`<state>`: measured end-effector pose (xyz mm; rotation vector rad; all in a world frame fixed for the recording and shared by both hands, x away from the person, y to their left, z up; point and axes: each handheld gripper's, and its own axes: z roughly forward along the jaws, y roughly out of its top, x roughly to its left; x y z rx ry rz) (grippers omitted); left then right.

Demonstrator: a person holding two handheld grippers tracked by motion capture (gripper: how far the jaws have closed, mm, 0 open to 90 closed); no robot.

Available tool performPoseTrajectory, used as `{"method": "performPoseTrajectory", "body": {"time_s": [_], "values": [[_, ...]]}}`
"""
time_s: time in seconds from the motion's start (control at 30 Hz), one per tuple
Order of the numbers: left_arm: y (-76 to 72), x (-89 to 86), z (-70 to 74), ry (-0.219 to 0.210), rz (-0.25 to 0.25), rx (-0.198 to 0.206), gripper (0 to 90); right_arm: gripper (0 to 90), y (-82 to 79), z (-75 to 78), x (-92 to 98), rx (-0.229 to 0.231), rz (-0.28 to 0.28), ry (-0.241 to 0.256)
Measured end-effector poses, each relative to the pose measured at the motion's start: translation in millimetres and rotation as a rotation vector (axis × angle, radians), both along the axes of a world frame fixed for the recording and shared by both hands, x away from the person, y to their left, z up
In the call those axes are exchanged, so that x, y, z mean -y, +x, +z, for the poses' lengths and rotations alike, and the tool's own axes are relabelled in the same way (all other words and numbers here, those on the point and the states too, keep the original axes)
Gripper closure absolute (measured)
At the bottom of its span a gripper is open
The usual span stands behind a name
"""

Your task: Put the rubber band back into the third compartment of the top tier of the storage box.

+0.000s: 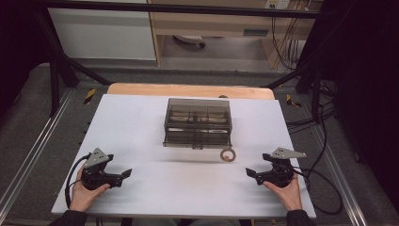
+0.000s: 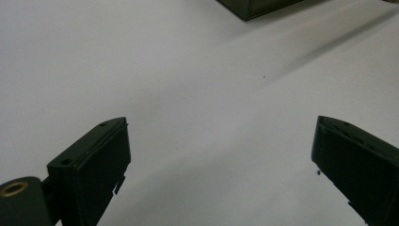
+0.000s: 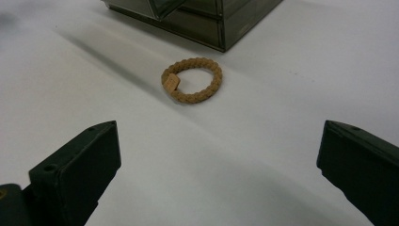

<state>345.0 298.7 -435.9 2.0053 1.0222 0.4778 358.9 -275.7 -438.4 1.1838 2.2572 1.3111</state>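
Observation:
A smoky clear plastic drawer box (image 1: 198,123) stands on the white table (image 1: 141,122), a little beyond its middle. A tan braided ring-shaped band (image 1: 228,155) lies flat just in front of the box's right corner; in the right gripper view the band (image 3: 192,80) sits ahead of the jaws with the box (image 3: 221,19) behind it. My left gripper (image 1: 126,173) rests near the front left, open and empty, its jaws wide apart over bare table (image 2: 221,155). My right gripper (image 1: 249,173) rests near the front right, open and empty, well short of the band.
A wooden strip (image 1: 188,90) edges the table's far side. Black frame bars (image 1: 61,61) and cables (image 1: 324,179) run along both sides. A corner of the box (image 2: 254,7) shows at the top of the left gripper view.

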Motion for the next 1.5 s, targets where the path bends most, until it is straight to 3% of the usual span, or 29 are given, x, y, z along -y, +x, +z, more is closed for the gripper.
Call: {"method": "performPoseTrajectory", "body": {"time_s": [0.7, 1.5], "values": [[0.7, -0.5, 0.7, -0.021, 0.009, 0.002, 4.9, 1.3, 10.8, 1.8, -16.9, -0.008, -0.004, -0.023], [1.6, -5.0, 0.1, -0.037, 0.024, 0.008, 5.2, 4.2, 41.6, 3.9, -34.9, -0.036, -0.033, -0.081]]}}
